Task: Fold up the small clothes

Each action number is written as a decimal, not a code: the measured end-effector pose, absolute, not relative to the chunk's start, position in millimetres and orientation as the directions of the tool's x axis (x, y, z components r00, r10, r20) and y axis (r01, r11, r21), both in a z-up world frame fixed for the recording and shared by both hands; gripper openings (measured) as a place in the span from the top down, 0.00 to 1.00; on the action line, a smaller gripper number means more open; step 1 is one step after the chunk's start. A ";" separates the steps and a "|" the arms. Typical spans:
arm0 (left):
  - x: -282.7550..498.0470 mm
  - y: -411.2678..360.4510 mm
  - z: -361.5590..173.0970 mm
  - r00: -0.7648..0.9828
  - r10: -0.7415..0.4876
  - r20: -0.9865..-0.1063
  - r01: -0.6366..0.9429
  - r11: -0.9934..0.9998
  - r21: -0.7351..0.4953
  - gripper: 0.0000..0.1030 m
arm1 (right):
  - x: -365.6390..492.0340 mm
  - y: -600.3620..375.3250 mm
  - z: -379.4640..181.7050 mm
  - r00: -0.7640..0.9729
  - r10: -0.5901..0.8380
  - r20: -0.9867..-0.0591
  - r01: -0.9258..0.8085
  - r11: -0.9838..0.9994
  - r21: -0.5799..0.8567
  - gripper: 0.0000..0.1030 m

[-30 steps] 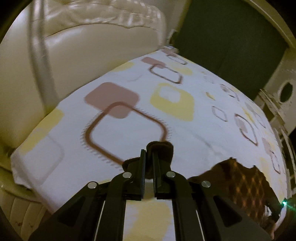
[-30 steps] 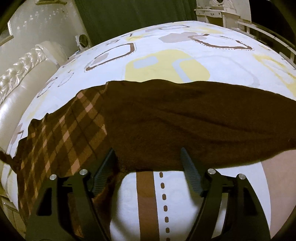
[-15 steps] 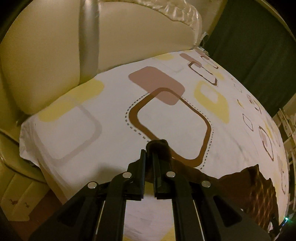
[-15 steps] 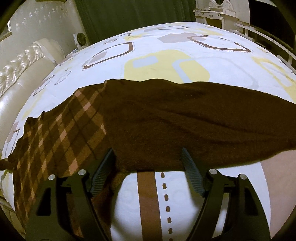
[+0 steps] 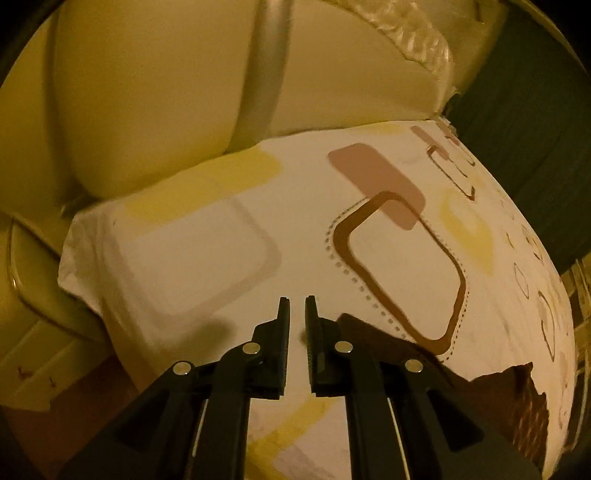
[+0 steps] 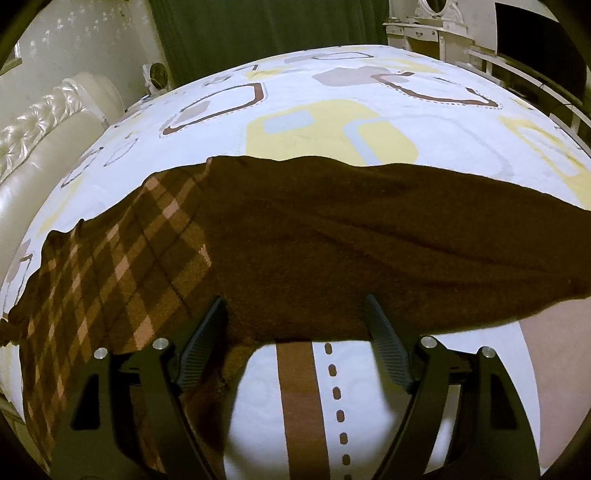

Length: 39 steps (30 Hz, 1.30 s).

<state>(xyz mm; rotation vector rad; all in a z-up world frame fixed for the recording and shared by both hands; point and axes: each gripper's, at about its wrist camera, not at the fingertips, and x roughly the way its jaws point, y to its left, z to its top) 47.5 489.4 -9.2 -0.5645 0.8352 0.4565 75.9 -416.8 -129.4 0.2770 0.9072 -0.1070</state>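
Note:
A dark brown garment (image 6: 351,258) with a brown and peach plaid part (image 6: 122,273) lies spread across the patterned bed sheet (image 6: 325,129). My right gripper (image 6: 295,306) is open, its fingers straddling the garment's near edge just above the sheet. In the left wrist view my left gripper (image 5: 297,306) stands slightly open with a narrow gap and holds nothing. A brown corner of the garment (image 5: 365,328) lies on the sheet just right of its fingers, and the plaid end (image 5: 517,402) shows at the lower right.
A cream padded headboard (image 5: 166,92) stands at the head of the bed, with the sheet's corner (image 5: 85,258) below it. Dark green curtains (image 6: 266,29) and white carved furniture (image 6: 436,22) stand beyond the bed.
My left gripper has opened slightly and let go of the brown garment corner, which now lies on the sheet. It also swung toward the headboard corner. The right gripper has hardly moved.

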 end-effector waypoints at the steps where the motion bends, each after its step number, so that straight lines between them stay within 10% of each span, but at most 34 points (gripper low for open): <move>1: 48.4 485.1 -11.1 0.588 0.136 -0.797 -0.569 0.770 -0.289 0.92 | 75.8 -416.3 -129.4 0.613 0.024 -0.790 0.207 0.960 0.190 0.22; 6: 78.4 412.4 -10.1 0.573 0.010 -0.819 -0.371 0.894 -0.249 0.90 | 76.7 -413.4 -130.1 0.612 0.014 -0.791 0.207 0.962 0.177 0.20; 12: 128.6 327.9 -17.2 0.479 -0.052 -0.876 -0.223 0.958 -0.179 0.57 | 76.3 -413.2 -130.0 0.614 0.019 -0.789 0.208 0.961 0.185 0.20; 33: 173.7 350.3 -71.6 0.218 -0.045 -0.975 -0.548 0.821 -0.160 0.57 | 73.8 -417.8 -131.4 0.631 0.045 -0.775 0.204 0.954 0.222 0.18; 39: 171.2 350.9 -83.1 0.191 -0.069 -0.979 -0.580 0.797 -0.169 0.97 | 74.1 -417.4 -131.5 0.630 0.044 -0.775 0.203 0.954 0.220 0.18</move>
